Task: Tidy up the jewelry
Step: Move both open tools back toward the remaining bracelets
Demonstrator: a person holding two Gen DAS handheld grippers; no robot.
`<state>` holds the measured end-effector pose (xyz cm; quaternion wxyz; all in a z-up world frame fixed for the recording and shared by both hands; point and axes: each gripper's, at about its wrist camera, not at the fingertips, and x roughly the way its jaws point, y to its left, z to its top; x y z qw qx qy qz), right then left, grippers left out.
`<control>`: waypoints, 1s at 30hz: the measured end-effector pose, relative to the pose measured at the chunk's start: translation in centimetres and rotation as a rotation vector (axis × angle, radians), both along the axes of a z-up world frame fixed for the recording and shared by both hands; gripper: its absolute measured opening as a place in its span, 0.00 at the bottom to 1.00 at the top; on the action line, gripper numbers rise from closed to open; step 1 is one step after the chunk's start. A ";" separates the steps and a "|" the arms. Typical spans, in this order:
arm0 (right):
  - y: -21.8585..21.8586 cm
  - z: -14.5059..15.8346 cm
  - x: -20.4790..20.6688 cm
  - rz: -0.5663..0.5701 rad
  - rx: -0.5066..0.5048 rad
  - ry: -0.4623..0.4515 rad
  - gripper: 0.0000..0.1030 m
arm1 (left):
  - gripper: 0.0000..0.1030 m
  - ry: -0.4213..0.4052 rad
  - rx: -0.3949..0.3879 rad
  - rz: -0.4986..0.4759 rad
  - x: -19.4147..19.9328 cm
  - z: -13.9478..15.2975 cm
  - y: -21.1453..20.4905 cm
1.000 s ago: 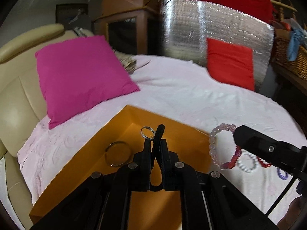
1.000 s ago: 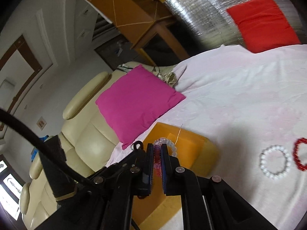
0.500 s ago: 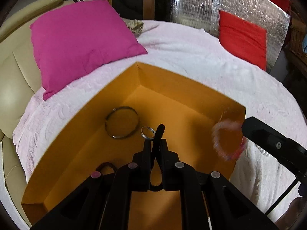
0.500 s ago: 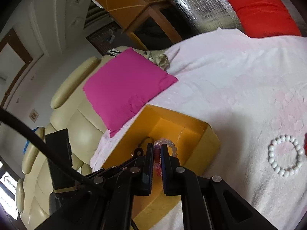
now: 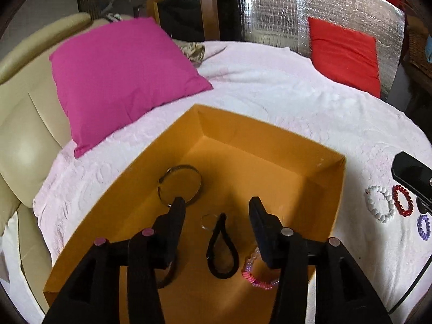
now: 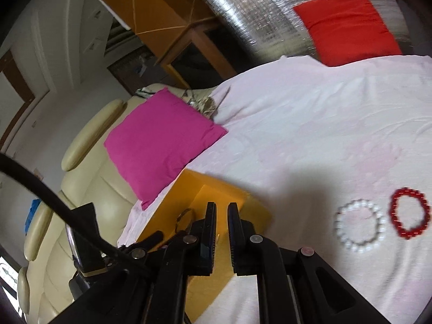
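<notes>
Pink bedspread [image 5: 270, 100] held my orange box [image 5: 270, 145]; my left gripper [image 5: 216, 210], jaws just opening, dropped the black loop [image 5: 221, 253] inside; my right gripper [image 6: 222, 210] hovered nearly closed, empty.

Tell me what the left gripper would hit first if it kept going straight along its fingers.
Most likely the black strap loop with its small ring, lying on the orange box floor between the left gripper's just-opened jaws; depth is hard to judge.
</notes>
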<state>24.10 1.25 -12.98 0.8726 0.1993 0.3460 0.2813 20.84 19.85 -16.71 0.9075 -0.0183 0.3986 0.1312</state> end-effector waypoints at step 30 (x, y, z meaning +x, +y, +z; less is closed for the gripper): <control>-21.4 3.8 -7.1 -0.484 -0.076 0.085 0.27 | 0.68 -0.185 0.223 -0.257 -1.3 2.2 -15.6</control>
